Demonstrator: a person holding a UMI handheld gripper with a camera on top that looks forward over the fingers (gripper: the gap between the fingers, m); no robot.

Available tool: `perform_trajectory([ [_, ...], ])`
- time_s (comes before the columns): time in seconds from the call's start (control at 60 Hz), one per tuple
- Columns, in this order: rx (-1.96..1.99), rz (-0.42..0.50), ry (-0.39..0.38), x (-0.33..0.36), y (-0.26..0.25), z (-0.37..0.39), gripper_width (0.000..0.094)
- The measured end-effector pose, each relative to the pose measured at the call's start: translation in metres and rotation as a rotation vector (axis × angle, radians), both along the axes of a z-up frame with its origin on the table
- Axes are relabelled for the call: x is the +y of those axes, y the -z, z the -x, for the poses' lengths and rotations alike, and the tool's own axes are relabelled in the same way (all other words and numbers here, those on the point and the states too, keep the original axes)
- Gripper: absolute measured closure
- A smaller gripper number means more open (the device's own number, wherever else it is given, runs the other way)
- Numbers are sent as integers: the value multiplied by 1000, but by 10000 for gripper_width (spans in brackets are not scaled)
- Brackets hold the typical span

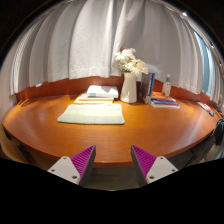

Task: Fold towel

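A pale green towel [92, 115] lies flat on the round wooden table [150, 135], well beyond my fingers and a little left of them. My gripper [112, 160] hovers over the table's near edge with its two purple pads [82, 160] spread wide apart. Nothing is between the fingers.
A folded white towel [101, 92] rests on a tray behind the green towel. A white vase of flowers [129, 75] stands at the back middle. Books [163, 100] and a small bottle lie to its right. White curtains hang behind the curved bench.
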State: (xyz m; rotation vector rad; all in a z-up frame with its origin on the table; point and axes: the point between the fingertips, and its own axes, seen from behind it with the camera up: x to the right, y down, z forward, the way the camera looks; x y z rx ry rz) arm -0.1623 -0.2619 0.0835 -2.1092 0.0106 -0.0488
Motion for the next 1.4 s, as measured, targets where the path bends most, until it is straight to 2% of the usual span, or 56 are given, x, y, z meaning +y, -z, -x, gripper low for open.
perform_trajectory([
  [0.183,36,53,-131,68,25,107,238],
  [0.333,38,77,-198,143,32,171,234],
  [0.483,30,95,-207,230,43,199,234],
  [0.683,-18,152,-175,312,71,206,321],
  [0.767,-47,201,-167,321,93,204,399],
  [0.833,-24,189,-126,321,93,214,601],
  [0.9,-67,186,-98,326,93,188,868],
  [0.95,-108,194,-119,321,93,196,899],
  [1.117,-161,253,-181,318,90,192,919],
  [1.217,-185,197,-147,322,49,164,919],
  [1.4,-263,110,-35,324,-20,45,913],
])
